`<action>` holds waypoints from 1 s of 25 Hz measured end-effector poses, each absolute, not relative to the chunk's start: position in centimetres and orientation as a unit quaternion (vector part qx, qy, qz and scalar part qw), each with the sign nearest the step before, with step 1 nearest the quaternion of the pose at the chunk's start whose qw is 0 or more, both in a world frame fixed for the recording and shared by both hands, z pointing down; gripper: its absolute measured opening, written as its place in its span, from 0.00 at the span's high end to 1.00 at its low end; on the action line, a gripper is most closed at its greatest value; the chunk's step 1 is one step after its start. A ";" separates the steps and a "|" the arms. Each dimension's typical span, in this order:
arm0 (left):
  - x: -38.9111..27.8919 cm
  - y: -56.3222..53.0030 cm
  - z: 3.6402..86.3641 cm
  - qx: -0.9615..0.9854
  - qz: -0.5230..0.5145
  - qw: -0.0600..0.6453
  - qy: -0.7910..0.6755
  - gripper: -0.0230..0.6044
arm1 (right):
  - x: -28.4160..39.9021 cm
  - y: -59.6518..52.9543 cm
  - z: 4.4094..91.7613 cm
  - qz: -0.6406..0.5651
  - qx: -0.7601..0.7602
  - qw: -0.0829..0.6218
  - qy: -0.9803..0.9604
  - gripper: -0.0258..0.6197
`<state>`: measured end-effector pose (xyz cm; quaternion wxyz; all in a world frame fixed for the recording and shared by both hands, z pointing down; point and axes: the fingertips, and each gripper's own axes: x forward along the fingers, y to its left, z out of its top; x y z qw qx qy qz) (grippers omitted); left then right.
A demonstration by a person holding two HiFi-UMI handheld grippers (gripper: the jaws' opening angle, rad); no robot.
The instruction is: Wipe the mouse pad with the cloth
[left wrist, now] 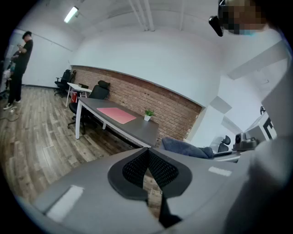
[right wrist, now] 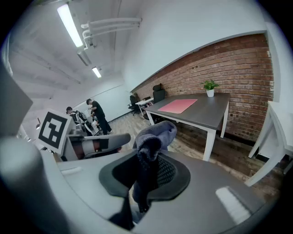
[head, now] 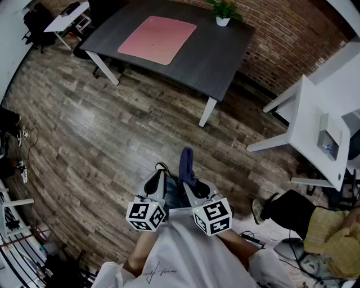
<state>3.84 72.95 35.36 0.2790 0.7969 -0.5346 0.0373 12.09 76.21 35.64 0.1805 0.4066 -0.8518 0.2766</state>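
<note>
The pink mouse pad (head: 157, 38) lies flat on the dark grey desk (head: 219, 56) far ahead of me; it also shows as the pink mouse pad (left wrist: 116, 114) and the pink mouse pad (right wrist: 177, 105) in the gripper views. My right gripper (head: 190, 175) is held close to my body, shut on a dark blue cloth (head: 186, 166) that sticks out past its jaws; the cloth (right wrist: 151, 144) fills the middle of the right gripper view. Beside it, my left gripper (head: 158, 174) is shut with nothing between its jaws. Both are well short of the desk.
A small potted plant (head: 224, 11) stands at the desk's far corner. White desks (head: 315, 129) stand at the right, another white table (head: 67, 16) at the far left. A seated person's leg and shoe (head: 281, 211) are at my right. Wooden floor (head: 101, 129) lies between me and the desk.
</note>
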 end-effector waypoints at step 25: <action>-5.6 60.4 33.5 0.816 0.054 0.245 -0.520 0.96 | -0.7 64.3 34.7 0.301 0.353 0.167 -0.870 0.87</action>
